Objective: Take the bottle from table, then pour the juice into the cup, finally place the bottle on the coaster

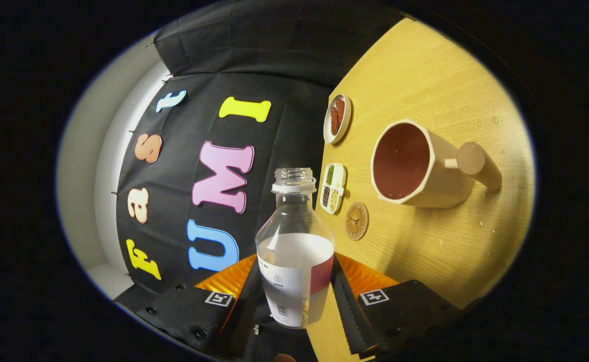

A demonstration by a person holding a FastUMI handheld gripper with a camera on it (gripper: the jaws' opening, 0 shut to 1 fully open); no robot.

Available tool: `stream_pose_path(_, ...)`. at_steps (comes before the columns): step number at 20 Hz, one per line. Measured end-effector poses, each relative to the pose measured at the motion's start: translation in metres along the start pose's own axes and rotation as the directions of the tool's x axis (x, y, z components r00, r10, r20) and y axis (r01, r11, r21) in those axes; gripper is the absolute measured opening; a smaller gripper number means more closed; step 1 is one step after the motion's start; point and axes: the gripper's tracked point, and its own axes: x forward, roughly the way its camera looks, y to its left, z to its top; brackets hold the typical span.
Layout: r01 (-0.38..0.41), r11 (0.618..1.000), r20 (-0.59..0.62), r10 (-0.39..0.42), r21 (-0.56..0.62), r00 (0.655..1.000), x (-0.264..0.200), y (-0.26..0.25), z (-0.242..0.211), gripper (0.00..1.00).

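The gripper [294, 296] pinches the clear plastic bottle with a white and red label [295, 251] low on its body, both black serrated fingers [343, 306] pressed on its sides. The bottle is uncapped, about half full of pale liquid, and held off the light wooden tabletop [425, 90], which sits rolled sideways in the view. Beyond the fingers stands the cream faceted cup with a dark red inside and a round wooden handle [425, 166], and between bottle and cup lies the small round brown coaster [357, 221].

The pour seems about to begin. To do it well, bring the bottle's open mouth over the cup's wide opening before tipping further, then tilt slowly so the stream stays inside the rim.

Droplets already dot the tabletop around the cup. Along the tabletop's far edge, against the black cloth wall, sit a small white round dish [337, 118] of red pieces and a white divided tray [333, 188] of grains.
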Motion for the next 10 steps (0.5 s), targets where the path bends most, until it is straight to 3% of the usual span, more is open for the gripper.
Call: stream_pose_path(10, -0.014, 0.975, 0.061, 0.000, 0.224, 0.998, -0.006, -0.016, 0.022, 0.76)
